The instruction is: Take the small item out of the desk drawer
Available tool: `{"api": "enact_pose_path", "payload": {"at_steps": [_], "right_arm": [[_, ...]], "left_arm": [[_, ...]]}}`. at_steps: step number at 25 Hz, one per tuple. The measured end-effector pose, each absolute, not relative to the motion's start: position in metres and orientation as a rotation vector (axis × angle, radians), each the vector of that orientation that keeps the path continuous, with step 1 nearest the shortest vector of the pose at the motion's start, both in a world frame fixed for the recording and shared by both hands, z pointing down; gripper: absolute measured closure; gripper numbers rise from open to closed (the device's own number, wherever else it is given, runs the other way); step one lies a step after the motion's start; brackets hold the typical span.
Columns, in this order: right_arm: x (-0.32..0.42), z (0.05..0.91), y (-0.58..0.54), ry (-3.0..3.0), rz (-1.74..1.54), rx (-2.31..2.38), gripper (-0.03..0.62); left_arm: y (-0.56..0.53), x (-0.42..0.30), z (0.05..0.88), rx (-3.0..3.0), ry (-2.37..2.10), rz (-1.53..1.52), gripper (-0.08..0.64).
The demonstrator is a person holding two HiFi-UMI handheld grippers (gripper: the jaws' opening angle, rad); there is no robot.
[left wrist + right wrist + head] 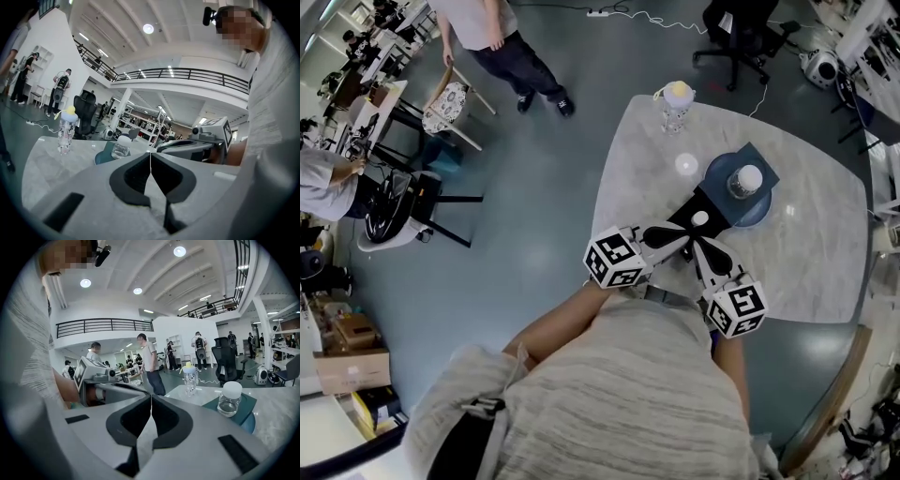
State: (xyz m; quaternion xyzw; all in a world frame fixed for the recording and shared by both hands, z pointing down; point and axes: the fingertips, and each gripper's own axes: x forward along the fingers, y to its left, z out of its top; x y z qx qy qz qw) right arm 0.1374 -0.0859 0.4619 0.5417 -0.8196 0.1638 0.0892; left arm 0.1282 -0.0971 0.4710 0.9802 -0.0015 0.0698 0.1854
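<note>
No drawer and no small item from one shows in any view. My left gripper (pixel 680 242) (pixel 150 153) is shut, its dark pads meeting with nothing between them. My right gripper (pixel 705 255) (pixel 151 397) is shut and empty too. Both are held close to the person's body over the near edge of the pale marble table (pixel 806 253), and their noses cross each other. In the left gripper view the right gripper's marker cube (pixel 216 130) sits just to the right. In the right gripper view the left gripper's marker cube (pixel 86 373) sits to the left.
On the table stand a clear bottle with a yellow cap (pixel 676 105) (pixel 65 129) (pixel 189 378) and a white-lidded glass jar (pixel 746 180) (pixel 122 146) (pixel 231 399) on a dark mat over a blue plate (pixel 764 211). A small white round thing (pixel 686 164) lies between them. People, chairs and desks surround the table.
</note>
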Motion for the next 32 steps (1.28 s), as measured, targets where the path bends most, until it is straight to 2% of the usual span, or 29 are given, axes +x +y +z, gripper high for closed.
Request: {"api": "enact_pose_path", "payload": {"at_steps": [32], "right_arm": [[0.182,0.532,-0.115,-2.264,0.578,1.471,0.580]], "left_arm": [[-0.123,0.152,0.518,2.650,-0.102,0.250,0.543]]}}
